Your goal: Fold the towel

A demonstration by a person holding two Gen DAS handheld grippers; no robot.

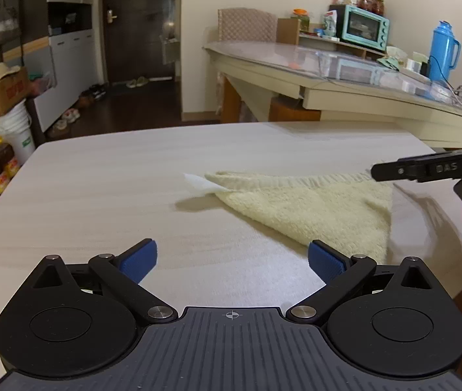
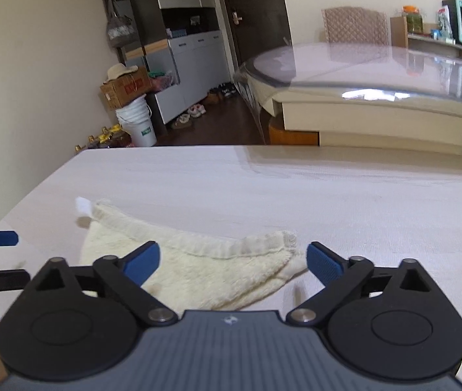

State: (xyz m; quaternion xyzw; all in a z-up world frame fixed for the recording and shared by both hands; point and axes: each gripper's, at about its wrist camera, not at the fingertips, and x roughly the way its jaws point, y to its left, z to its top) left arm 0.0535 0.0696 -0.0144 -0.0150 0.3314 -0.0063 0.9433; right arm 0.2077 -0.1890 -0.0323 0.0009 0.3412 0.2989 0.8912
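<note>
Towel point(image 2: 198, 270) lies already folded in triangle on counter point(image 2: 328, 195), under right hand-held gripper point(image 2: 233, 260), jaws apart, nothing held; left hand-held gripper point(image 1: 232, 262) apart too, towel ahead and right; pinch right-side corner low, lift slow

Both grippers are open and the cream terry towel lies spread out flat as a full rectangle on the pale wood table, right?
Not a rectangle: the cream terry towel is already folded into a triangle on the pale wood table, as the left wrist view shows. Both the left gripper and right gripper are open.
</note>
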